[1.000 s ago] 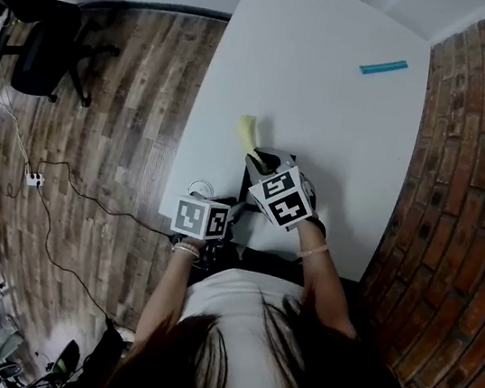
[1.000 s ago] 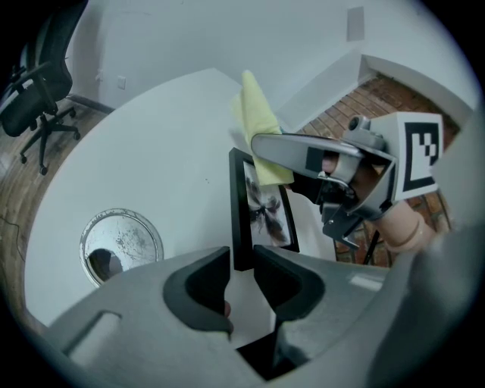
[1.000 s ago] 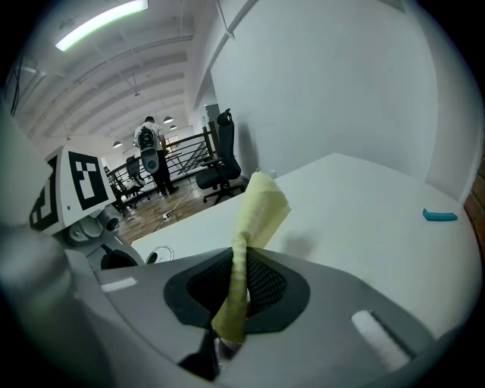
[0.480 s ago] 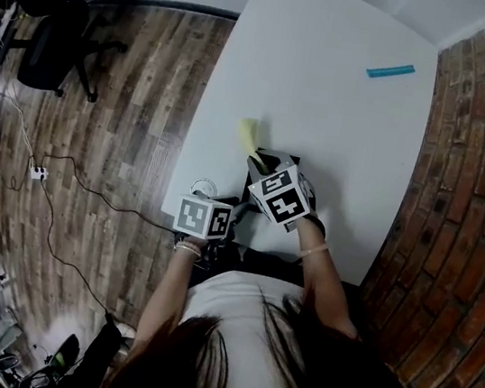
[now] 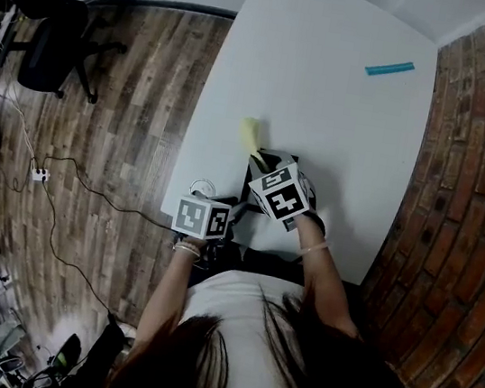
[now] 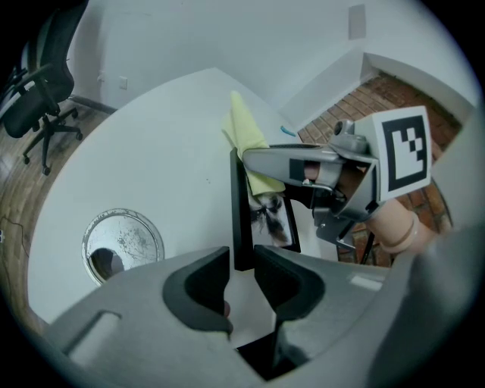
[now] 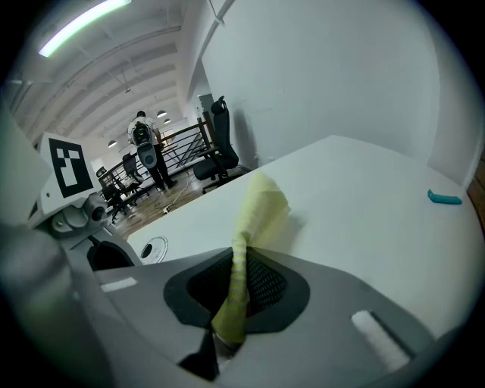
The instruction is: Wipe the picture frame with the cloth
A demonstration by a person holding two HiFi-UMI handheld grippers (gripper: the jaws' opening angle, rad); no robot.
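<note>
A black picture frame (image 6: 242, 212) stands on edge on the white table (image 5: 331, 93), its photo side (image 6: 274, 220) facing right. My left gripper (image 6: 243, 274) is shut on the frame's lower edge. My right gripper (image 7: 236, 284) is shut on a yellow cloth (image 7: 254, 220); in the left gripper view the cloth (image 6: 250, 144) hangs over the frame's upper right side, and the right gripper (image 6: 265, 161) reaches across the frame's top. In the head view the frame (image 5: 263, 163), the cloth (image 5: 249, 133), the left gripper's marker cube (image 5: 201, 217) and the right one (image 5: 279, 194) crowd the table's near edge.
A round silver lid (image 6: 122, 242) lies on the table left of the frame. A teal strip (image 5: 389, 68) lies far across the table. A brick wall (image 5: 473, 179) runs along the right, wood floor with black chairs (image 5: 52, 40) and cables on the left.
The right gripper with the cloth has shifted slightly over the frame. The left gripper and the frame have stayed put.
</note>
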